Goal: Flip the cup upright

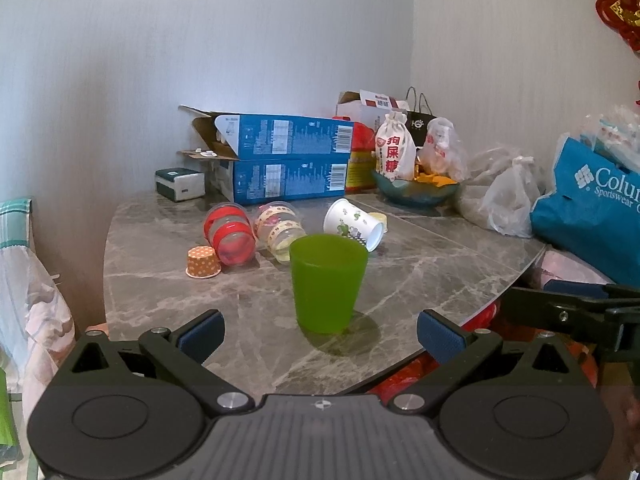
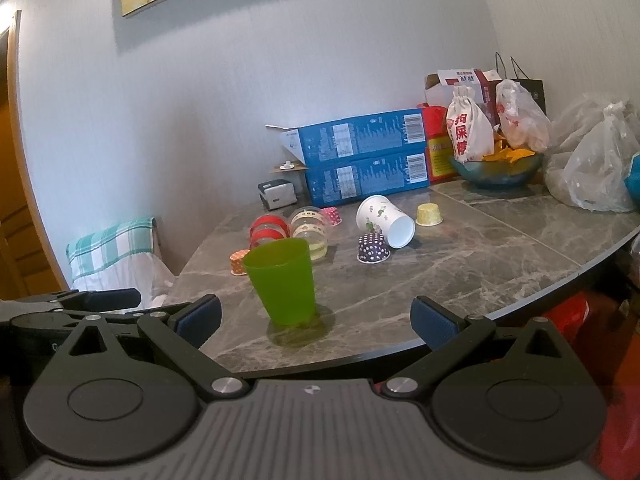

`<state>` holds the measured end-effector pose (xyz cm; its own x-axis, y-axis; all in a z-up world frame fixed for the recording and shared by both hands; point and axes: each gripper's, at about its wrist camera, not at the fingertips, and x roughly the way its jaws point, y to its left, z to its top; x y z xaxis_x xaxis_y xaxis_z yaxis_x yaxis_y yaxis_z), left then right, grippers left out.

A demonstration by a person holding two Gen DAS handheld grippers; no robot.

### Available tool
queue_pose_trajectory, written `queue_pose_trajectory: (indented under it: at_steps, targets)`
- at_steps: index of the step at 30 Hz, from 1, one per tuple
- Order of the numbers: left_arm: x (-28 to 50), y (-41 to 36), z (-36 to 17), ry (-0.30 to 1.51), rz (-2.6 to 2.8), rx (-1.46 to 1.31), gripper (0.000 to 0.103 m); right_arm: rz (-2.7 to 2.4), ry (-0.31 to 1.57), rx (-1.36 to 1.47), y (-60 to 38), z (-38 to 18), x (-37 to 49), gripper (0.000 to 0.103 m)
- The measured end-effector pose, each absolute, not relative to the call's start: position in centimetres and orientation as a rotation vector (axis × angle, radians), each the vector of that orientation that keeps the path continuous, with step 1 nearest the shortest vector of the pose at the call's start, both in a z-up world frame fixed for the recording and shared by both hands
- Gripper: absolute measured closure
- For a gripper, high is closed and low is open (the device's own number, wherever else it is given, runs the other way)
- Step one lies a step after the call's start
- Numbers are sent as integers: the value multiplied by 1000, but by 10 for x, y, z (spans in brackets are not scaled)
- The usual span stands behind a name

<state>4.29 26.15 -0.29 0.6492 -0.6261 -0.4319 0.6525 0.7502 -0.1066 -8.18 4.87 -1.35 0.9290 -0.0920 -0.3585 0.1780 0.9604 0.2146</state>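
Observation:
A green plastic cup [image 1: 326, 284] stands upright, mouth up, on the grey marble table [image 1: 420, 272]. It also shows in the right wrist view [image 2: 282, 282]. My left gripper [image 1: 320, 334] is open and empty, just in front of the green cup. My right gripper [image 2: 316, 322] is open and empty, near the table's front edge, with the green cup ahead and to its left. Behind lie a white printed paper cup [image 1: 354, 222], a red-banded clear cup [image 1: 230, 234] and a patterned clear cup [image 1: 280, 230], all on their sides.
Small upside-down cups: orange dotted [image 1: 202, 262], purple dotted [image 2: 373, 249], yellow [image 2: 429, 215], pink [image 2: 332, 215]. Blue boxes [image 1: 288, 160], a bowl [image 1: 416, 192], plastic bags [image 1: 508, 200] and a blue Columbia bag [image 1: 592, 208] crowd the back and right. A chair [image 2: 116, 256] stands left.

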Motion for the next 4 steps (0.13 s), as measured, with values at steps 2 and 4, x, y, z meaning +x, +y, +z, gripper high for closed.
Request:
queue_pose_trajectory:
  at_steps: [2, 4]
  targets:
    - [44, 259, -3, 470, -725, 58, 0, -141, 357, 253, 46, -14, -81, 1]
    - [47, 256, -4, 473, -718, 62, 0, -144, 361, 258, 43, -15, -80, 1]
